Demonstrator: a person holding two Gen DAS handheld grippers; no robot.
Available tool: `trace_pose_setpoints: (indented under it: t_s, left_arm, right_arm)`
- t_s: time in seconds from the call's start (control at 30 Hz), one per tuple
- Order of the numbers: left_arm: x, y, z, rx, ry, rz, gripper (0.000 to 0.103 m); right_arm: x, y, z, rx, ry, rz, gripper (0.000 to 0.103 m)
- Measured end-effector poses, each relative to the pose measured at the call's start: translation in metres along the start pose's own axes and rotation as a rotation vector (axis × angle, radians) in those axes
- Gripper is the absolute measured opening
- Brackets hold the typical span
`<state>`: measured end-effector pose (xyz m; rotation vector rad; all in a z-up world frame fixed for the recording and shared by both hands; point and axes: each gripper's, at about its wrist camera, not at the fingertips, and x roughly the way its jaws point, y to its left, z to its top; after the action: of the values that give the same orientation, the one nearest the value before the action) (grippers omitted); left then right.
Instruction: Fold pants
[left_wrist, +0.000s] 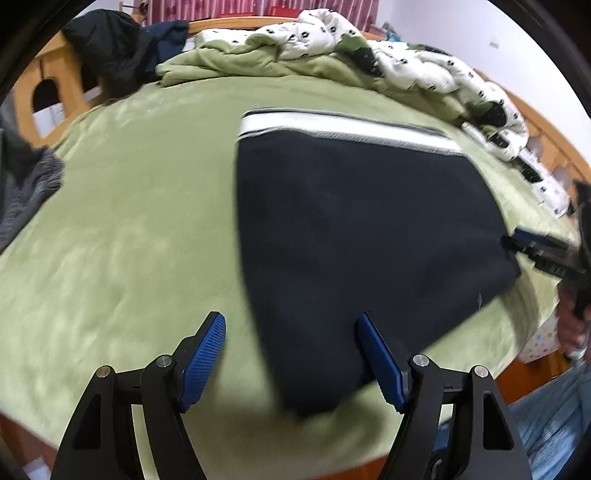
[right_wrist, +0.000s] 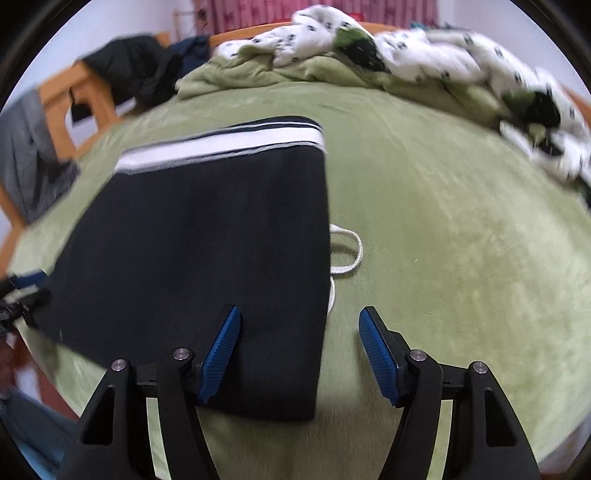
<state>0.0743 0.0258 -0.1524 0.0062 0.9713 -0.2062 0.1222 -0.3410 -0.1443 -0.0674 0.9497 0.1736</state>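
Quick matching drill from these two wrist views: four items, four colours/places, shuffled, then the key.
1 pants
2 drawstring
3 bedsheet
4 quilt

A white with dark spots, bunched at the far edge of the bed
B dark navy, folded flat, white band on top edge
C white loop beside the pants
D plain green

Pairs: 1-B, 2-C, 3-D, 4-A

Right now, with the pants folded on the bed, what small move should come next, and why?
Probably tuck in the white drawstring. The dark pants lie in a flat folded block on the green bedspread, and the cord loops out past their right edge. The right gripper is open with that edge between its fingers; the left gripper is open too.
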Motion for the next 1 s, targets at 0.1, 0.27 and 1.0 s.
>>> trace_pose_setpoints:
  t_s: [0.1, 0.27, 1.0]
  left_arm:
    - [-0.013, -0.002, -0.016, 0.084, -0.003, 0.025, 0.073]
    - [-0.008, -0.017, -0.038, 0.213, 0.018, 0.172, 0.073]
    - [-0.054, 0.013, -0.035, 0.069, -0.102, -0.059, 0.047]
  right_arm:
    - [-0.012, 0.012, -0.002, -0.049, -0.011, -0.022, 0.064]
    - [-0.026, 0.013, -0.005, 0.039, -0.039, 0.019, 0.064]
    - [-0.025, 0.013, -0.008, 0.052, -0.067, -0.032, 0.063]
